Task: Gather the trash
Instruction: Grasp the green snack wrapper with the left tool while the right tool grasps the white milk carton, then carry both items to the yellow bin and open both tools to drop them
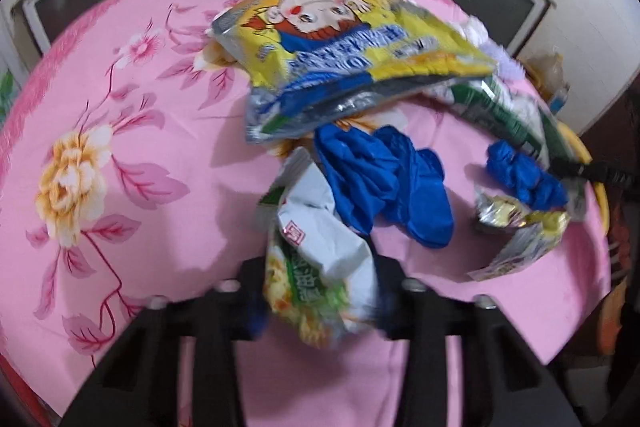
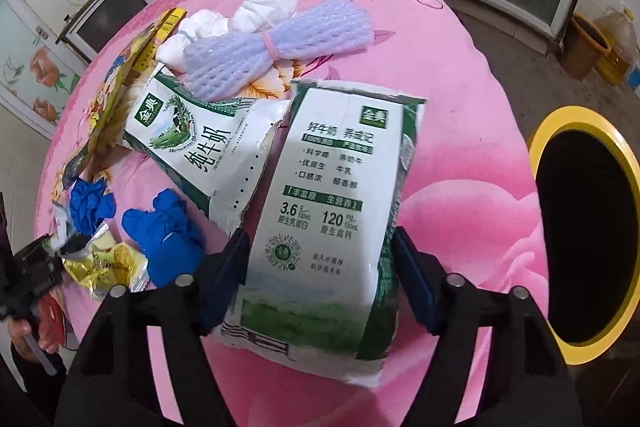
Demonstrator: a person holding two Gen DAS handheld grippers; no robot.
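In the left wrist view a crumpled white and green snack wrapper (image 1: 320, 255) is pinched in my left gripper (image 1: 320, 271), which is shut on it just above the pink flowered cloth (image 1: 160, 131). In the right wrist view a flattened white and green milk carton (image 2: 332, 211) lies lengthwise between the blue pads of my right gripper (image 2: 322, 251), and both pads press its long edges. Other trash lies on the cloth: a yellow and blue snack bag (image 1: 352, 55), two blue gloves (image 1: 384, 183) (image 1: 524, 175), a foil wrapper (image 1: 520, 227), and a second torn milk carton (image 2: 192, 147).
A purple foam net (image 2: 276, 43) and white crumpled tissue (image 2: 264, 7) lie at the far side of the table. A yellow-rimmed bin (image 2: 576, 117) stands on the floor past the table's right edge. Farther off are a brown bucket (image 2: 588, 47) and an oil bottle (image 2: 616, 43).
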